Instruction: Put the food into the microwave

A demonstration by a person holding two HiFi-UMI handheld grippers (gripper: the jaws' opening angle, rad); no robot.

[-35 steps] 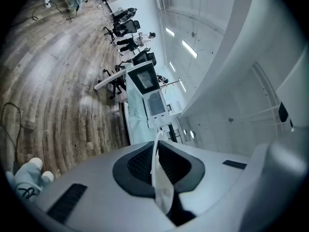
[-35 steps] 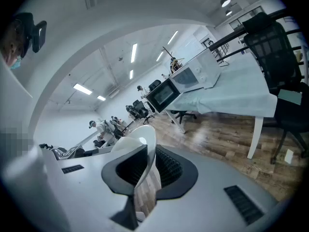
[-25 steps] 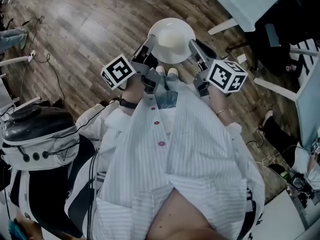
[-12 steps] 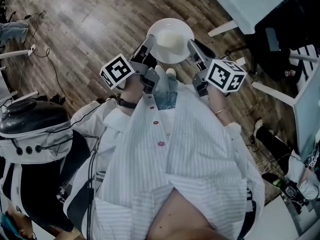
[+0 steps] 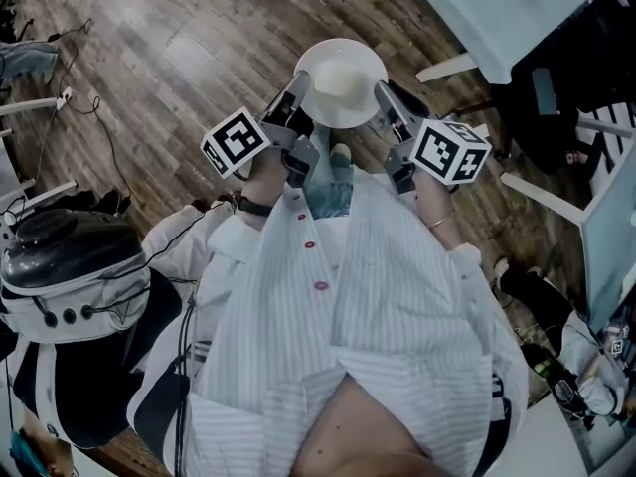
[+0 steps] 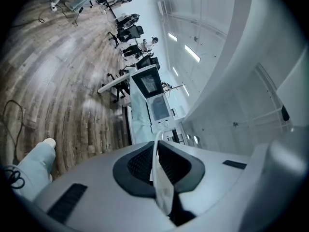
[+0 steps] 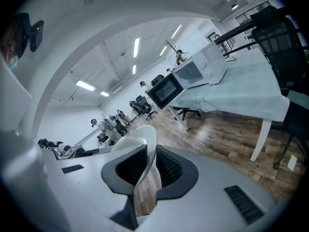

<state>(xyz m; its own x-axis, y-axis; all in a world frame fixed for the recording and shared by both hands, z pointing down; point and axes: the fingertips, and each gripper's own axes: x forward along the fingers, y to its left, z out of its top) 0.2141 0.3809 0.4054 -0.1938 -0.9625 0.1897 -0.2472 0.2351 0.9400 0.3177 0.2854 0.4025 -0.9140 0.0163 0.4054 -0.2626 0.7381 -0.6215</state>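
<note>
A white bowl [image 5: 341, 80] of pale food is held above the wooden floor [image 5: 179, 58]. The left tongs [image 5: 299, 102] are clamped on its left rim and the right tongs [image 5: 384, 100] on its right rim. A microwave [image 7: 166, 92] stands far off on a cloth-covered worktop [image 7: 236, 88].

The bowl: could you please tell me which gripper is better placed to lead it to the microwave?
Right, probably: the cloth-covered table lies on the right gripper's side. Yet it and the left gripper are both shut on the bowl's rim, so they must move together.
</note>
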